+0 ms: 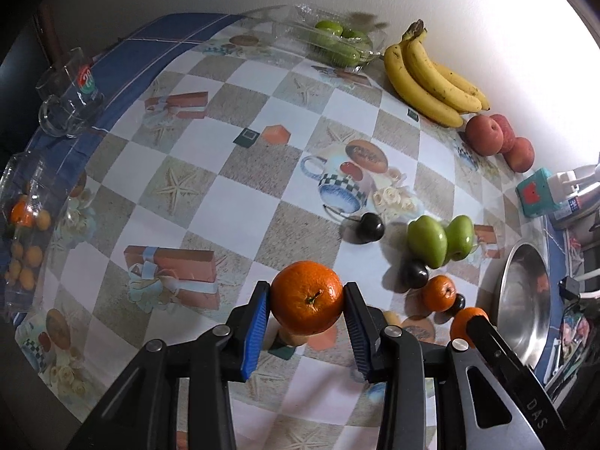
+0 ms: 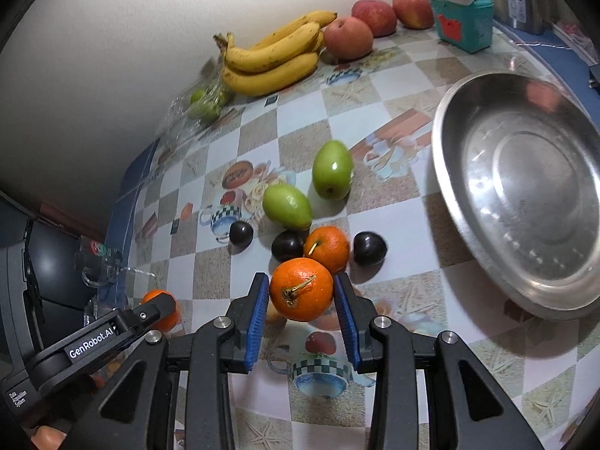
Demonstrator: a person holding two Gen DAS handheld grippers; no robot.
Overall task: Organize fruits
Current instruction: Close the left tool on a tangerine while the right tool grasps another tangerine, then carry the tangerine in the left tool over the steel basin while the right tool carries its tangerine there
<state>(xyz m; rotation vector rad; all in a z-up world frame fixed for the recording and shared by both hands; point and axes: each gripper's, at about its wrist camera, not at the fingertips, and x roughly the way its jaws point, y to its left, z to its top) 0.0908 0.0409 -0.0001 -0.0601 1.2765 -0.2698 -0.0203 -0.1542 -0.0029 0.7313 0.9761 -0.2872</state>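
We hold 2 oranges above the checked tablecloth (image 1: 210, 187), 1 in each gripper. At far left, a clear container (image 1: 26, 232) of small orange fruits sits at the table's edge, with a glass mug (image 1: 69, 93) behind it. Our left gripper (image 1: 306, 298) is clamped on an orange (image 1: 306, 296), blue pads pressed to both its sides, the fruit raised off the cloth. Against the wall, a clear tray of green fruits (image 1: 337, 43) lies just beside a bunch of bananas (image 1: 427, 78), then 3 red apples (image 1: 498, 137) in a row. Mid-table, 2 green fruits (image 2: 311, 187) stand close together, with 3 dark plums (image 2: 287, 245) and a 3rd orange (image 2: 327, 248) clustered near them; 1 plum touches that orange, another lies just to its right. Our right gripper (image 2: 302, 288) is likewise closed on its own orange (image 2: 302, 288), stem facing the camera, held just in front of the cluster. At right, a steel bowl (image 2: 525, 187) rests on the cloth, well apart from the apples, with a teal box (image 2: 465, 24) behind it near the wall.
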